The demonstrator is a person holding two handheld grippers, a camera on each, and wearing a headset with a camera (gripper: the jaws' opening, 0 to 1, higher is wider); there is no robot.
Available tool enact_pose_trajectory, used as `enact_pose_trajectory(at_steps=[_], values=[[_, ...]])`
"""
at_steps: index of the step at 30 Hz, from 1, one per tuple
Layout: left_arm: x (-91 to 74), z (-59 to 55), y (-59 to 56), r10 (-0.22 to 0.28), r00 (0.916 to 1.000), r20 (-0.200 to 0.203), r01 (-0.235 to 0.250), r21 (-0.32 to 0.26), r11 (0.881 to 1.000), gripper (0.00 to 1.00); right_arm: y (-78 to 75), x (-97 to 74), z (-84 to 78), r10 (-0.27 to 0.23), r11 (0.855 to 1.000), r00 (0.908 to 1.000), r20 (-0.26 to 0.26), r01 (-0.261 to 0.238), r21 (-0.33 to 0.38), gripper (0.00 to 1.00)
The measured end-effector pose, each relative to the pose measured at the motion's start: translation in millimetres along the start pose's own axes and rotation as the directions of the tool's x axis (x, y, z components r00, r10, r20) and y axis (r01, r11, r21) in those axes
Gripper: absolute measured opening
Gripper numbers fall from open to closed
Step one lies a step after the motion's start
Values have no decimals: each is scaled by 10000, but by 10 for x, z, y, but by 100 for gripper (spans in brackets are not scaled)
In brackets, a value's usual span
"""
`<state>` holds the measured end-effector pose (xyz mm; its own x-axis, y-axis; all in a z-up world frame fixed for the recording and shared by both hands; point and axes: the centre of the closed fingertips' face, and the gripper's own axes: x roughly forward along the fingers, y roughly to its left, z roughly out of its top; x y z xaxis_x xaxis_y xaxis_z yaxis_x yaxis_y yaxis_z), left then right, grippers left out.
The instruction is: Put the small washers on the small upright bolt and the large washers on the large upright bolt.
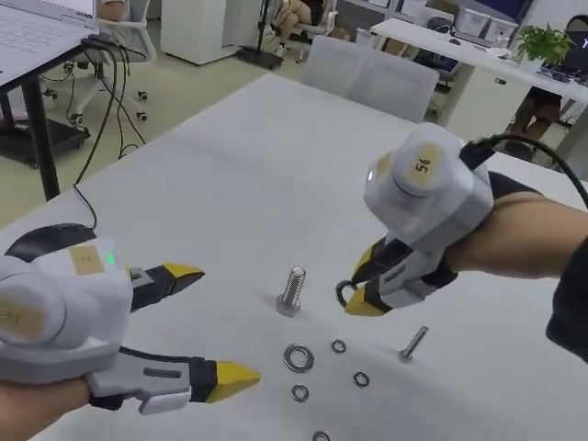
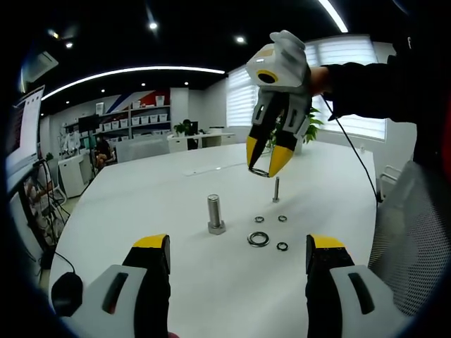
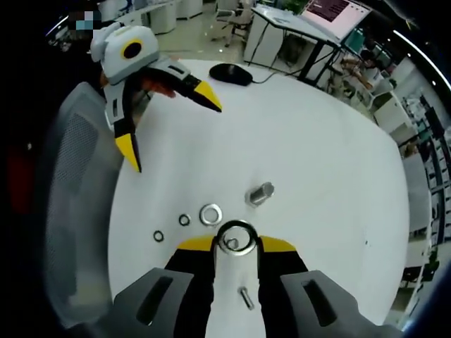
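The large upright bolt (image 1: 291, 292) stands mid-table, and the small bolt (image 1: 412, 344) stands to its right. My right gripper (image 1: 354, 294) is shut on a large washer (image 1: 344, 294), held just right of the large bolt and above the table. In the right gripper view that washer (image 3: 236, 238) sits pinched between the yellow tips of the right gripper (image 3: 236, 245), with the large bolt (image 3: 259, 193) just beyond. Another large washer (image 1: 298, 356) and several small washers (image 1: 339, 346) lie flat on the table. My left gripper (image 1: 209, 323) is open and holds nothing, at the near left.
A black mouse (image 1: 46, 241) with its cable lies at the table's left edge. A grey chair (image 1: 367, 78) stands at the far edge. A mesh chair (image 3: 70, 176) is close beside the table on the person's side. A laptop desk (image 1: 37, 55) stands off to the left.
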<state>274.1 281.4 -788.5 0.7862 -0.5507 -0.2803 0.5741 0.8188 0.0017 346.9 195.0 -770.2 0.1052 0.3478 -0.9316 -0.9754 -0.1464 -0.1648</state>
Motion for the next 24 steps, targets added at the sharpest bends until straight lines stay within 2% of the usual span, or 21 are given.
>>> enact_pose_trajectory(at_steps=[14,24], values=[[16,-25,26,65,10000,-40,-65,-62,10000,77,-192,106,333,249,9980,9994,222,-236,-582,23],[34,-38,44,99,9998,-143,-100,-66,9999,76,-322,325,364,736,9938,9972,-106,-742,-823,23]])
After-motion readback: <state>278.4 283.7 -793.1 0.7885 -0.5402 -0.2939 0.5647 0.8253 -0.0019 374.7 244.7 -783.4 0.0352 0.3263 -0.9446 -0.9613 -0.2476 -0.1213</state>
